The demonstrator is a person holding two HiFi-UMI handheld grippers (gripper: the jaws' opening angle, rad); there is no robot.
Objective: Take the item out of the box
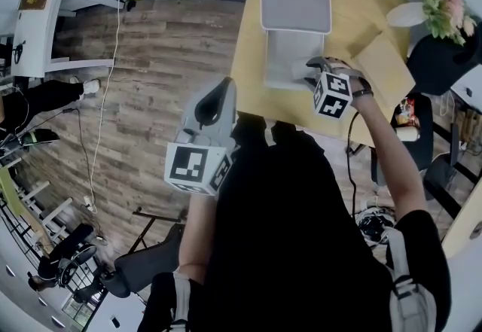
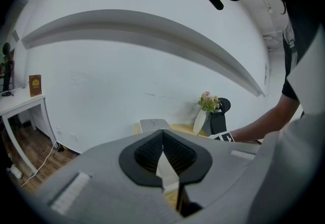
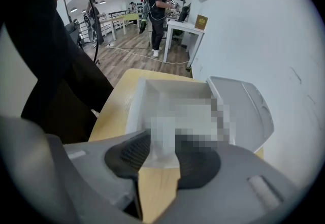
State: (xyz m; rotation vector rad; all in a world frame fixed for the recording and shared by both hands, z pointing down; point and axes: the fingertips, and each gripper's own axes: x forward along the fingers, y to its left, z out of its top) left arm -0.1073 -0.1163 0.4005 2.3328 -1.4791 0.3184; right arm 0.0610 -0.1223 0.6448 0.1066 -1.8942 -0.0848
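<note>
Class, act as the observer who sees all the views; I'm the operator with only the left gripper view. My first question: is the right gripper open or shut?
Observer: The right gripper is open, jaws apart.
Operator: Where is it?
Observer: In the head view it is above the near right corner of the box, pointing down.
Operator: And my left gripper?
Observer: The left gripper has its tip by the left edge of the table, beside the wooden floor, well short of the box.

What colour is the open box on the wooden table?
The rectangular plastic box is light grey throughout; the head view shows it best.
</note>
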